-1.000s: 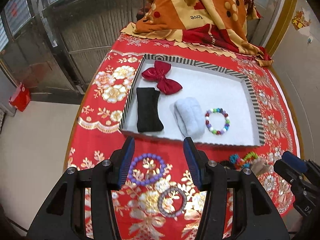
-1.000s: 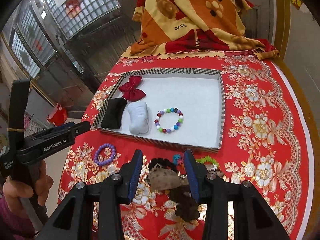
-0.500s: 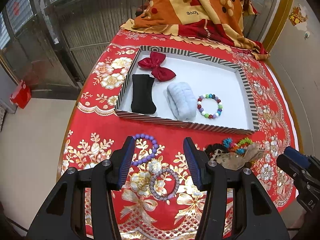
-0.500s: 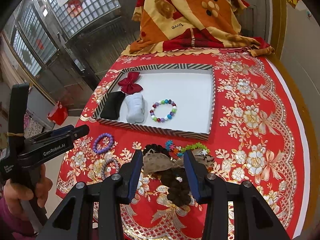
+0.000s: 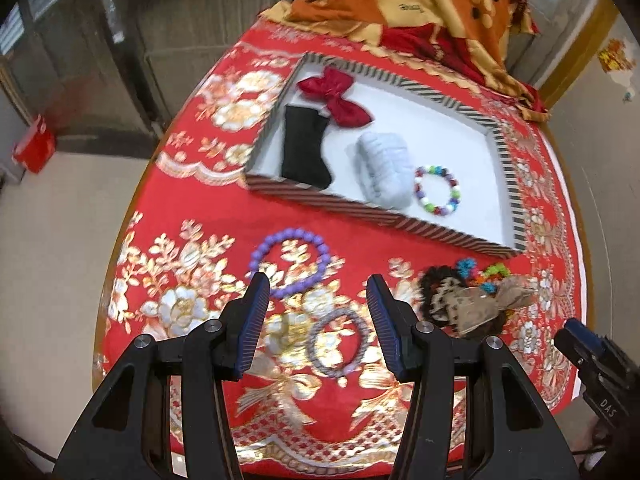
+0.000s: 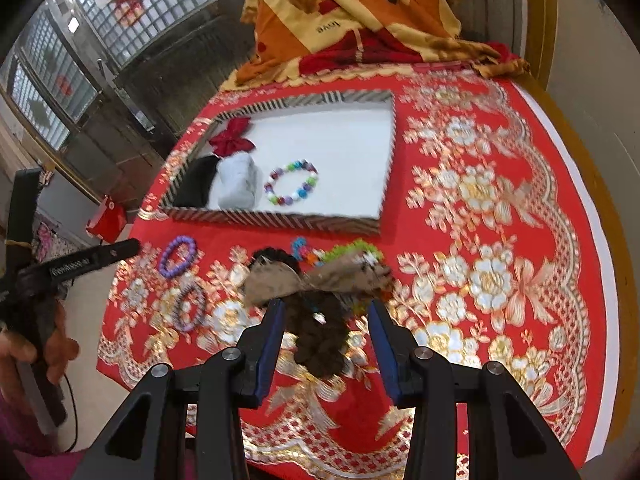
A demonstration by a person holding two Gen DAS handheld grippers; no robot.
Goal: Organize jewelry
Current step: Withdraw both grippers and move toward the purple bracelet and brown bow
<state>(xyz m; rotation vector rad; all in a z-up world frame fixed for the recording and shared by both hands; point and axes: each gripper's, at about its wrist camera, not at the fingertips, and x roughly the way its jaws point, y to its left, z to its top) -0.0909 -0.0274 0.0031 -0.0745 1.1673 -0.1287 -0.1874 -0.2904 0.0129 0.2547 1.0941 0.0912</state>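
A striped tray holds a red bow, a black pouch, a grey roll and a multicolour bead bracelet. On the cloth in front lie a purple bracelet, a grey bead bracelet and a heap of a tan bow, dark scrunchies and coloured hair ties. My left gripper is open above the grey bracelet. My right gripper is open over the dark scrunchie.
A red floral cloth covers the round table. A folded orange and red blanket lies at the far edge behind the tray. The table edge is close below both grippers. A red box sits on the floor at left.
Both grippers have pulled back toward the near table edge and away from the tray, staying open. The items on the cloth have not moved.
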